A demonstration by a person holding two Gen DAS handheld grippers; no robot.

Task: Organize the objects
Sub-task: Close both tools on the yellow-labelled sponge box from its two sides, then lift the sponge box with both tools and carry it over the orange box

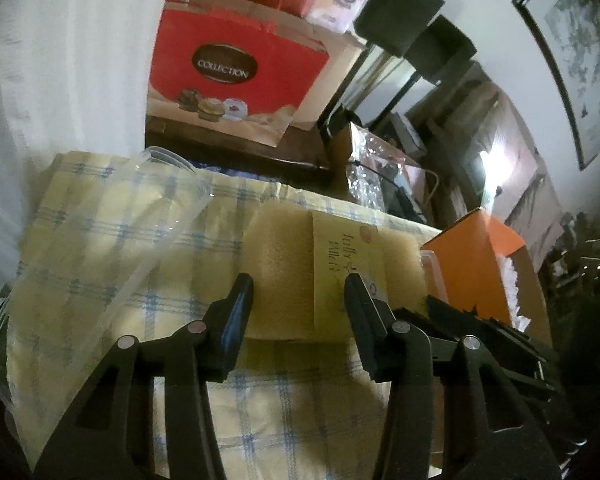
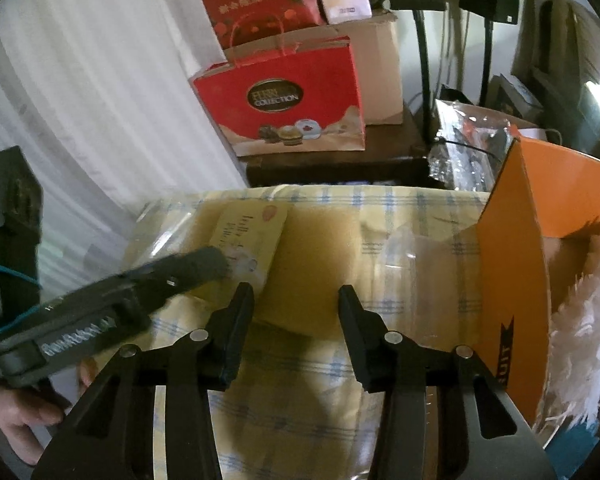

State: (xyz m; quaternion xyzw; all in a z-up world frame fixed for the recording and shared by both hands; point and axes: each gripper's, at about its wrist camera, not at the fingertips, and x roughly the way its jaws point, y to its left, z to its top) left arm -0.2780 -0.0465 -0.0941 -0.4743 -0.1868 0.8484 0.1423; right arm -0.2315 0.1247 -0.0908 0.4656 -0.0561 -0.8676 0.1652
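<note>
Yellow sponge with a paper label band lies on the checked cloth that covers the counter, and both pairs of tongs are aimed at it. In the left wrist view the left tongs are spread, their tips flanking the near edge of the sponge and its label; whether the tips touch the foam I cannot tell. In the right wrist view the right tongs are likewise spread and hold nothing, hovering just before the near side of the same sponge, while the left tool's dark arm reaches in from the left with its tip over the label.

A clear plastic container lies tilted just left of the sponge, partly over the cloth. To the right stands an open orange box, with something white and feathery, perhaps a duster, sticking out of it. A red gift bag sits on a dark shelf behind.

By my reading, the step in hand is the pick-up of the sponge, with the left tongs best placed. The next move calls for closing them across the sponge's width, gently enough that the soft foam compresses without slipping out, then lifting clear of the cloth toward a container, likely the clear one or the orange box.
</note>
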